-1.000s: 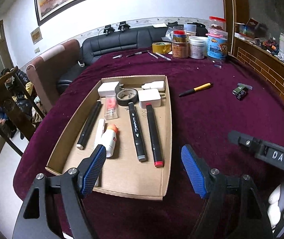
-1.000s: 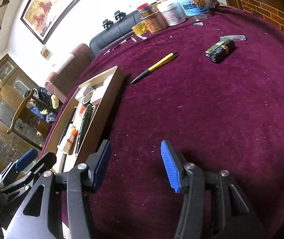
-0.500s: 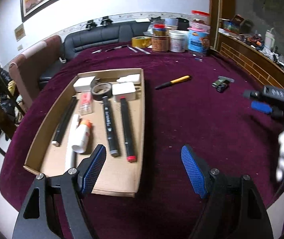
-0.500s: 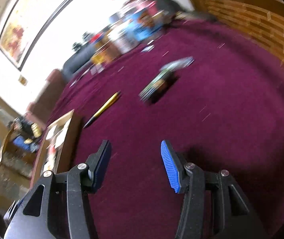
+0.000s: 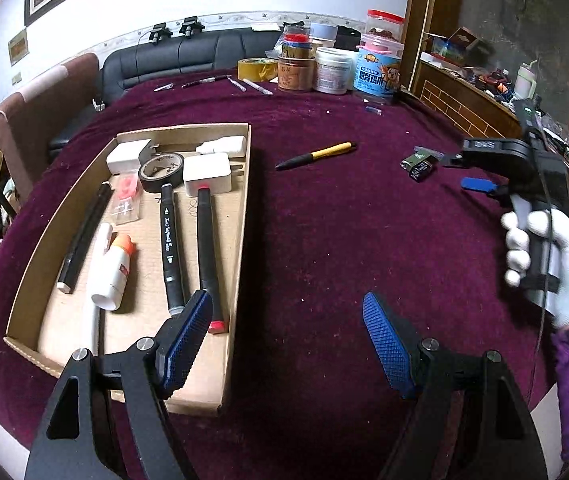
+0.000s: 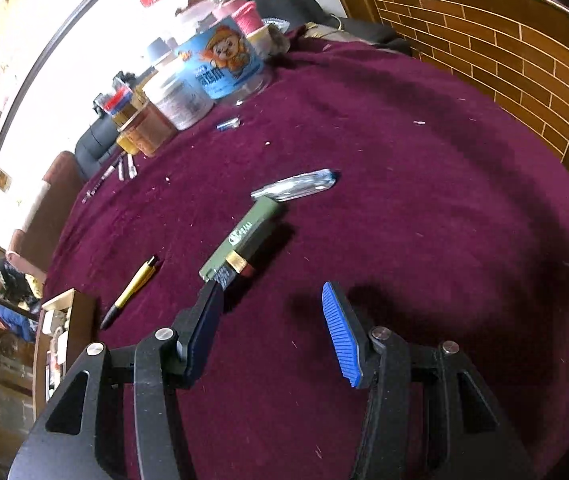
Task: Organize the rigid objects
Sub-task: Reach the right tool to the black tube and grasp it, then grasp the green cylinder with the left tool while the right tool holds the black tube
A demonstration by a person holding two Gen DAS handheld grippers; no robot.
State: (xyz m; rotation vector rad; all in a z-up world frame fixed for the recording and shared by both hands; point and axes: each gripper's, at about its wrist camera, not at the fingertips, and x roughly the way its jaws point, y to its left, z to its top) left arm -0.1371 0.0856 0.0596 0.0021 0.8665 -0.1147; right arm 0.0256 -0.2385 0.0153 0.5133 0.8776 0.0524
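Maroon velvet covers the round table (image 5: 324, 240), and both grippers hang over it tilted steeply downward. The left gripper (image 5: 284, 340) hovers near the table's front edge with its blue pads spread wide and nothing between them; its left finger (image 5: 184, 344) overlaps the near right corner of the cardboard tray (image 5: 240, 240), its right finger sits over bare cloth. Inside the tray lie two black markers (image 5: 172, 248), a white glue bottle with an orange cap (image 5: 112, 268), a roll of black tape (image 5: 161, 166) and some white blocks.

From the left wrist view, a white-gloved hand (image 5: 552, 256) grips the handle of the right gripper (image 6: 276, 332) at the right edge, the tool reaching out above the cloth towards the small green box (image 5: 418, 162). From the right wrist view that gripper's jaws stand partly apart and empty, pointing down at the cloth; the tip of its left finger (image 6: 204, 328) appears just at the near end of the green box (image 6: 244, 240), though whether it touches cannot be told. A clear plastic wrapper (image 6: 296, 186) lies at the box's far end. The yellow-and-black pen (image 6: 130, 292) rests on the cloth between the box and the tray, apart from both
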